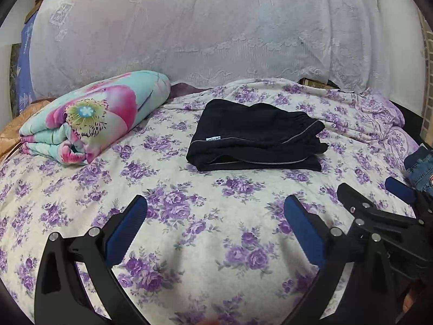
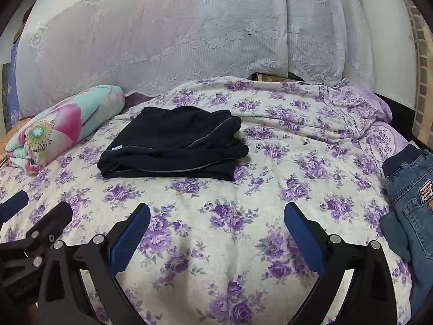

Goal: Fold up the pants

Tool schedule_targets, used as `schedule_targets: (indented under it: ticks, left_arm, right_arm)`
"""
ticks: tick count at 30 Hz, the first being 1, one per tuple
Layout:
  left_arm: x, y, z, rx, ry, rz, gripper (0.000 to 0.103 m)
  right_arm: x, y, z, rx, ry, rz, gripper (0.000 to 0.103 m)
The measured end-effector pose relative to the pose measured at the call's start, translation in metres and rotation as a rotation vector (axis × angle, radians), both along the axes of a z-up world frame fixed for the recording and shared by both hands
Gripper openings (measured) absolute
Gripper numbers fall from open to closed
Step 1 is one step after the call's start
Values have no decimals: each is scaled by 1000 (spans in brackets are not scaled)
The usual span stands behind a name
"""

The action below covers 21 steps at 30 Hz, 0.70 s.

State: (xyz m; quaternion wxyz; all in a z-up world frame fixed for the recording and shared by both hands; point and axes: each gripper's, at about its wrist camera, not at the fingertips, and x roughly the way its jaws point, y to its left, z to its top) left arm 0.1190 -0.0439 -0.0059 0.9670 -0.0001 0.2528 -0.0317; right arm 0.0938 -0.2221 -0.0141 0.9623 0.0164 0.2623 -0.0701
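A folded pair of black pants (image 1: 254, 138) lies on the floral bed sheet (image 1: 203, 203), ahead of both grippers; it also shows in the right wrist view (image 2: 170, 146). Blue jeans (image 2: 411, 203) lie at the bed's right edge, partly out of view, and show at the far right in the left wrist view (image 1: 422, 168). My left gripper (image 1: 215, 208) is open and empty, above the sheet and short of the black pants. My right gripper (image 2: 216, 214) is open and empty, to the right of the left one. The left gripper's fingers (image 2: 16, 205) show in the right wrist view.
A rolled floral quilt (image 1: 89, 119) lies at the back left of the bed, also in the right wrist view (image 2: 62, 124). A white lace curtain (image 1: 203, 27) hangs behind the bed. A brick wall (image 2: 419, 54) stands at the right.
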Motion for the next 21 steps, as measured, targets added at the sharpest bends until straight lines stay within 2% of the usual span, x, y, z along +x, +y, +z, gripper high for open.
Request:
schedule_targets:
  ticks: [10,21]
  left_arm:
    - [-9,-5,4,24,-59,-11,98]
    - [-4,-5,0,22,-19,-13,98]
  right_arm:
    - [-2,-1,-1,6,-4,-4,99]
    - [-1,-4,-1,18,5,1,99]
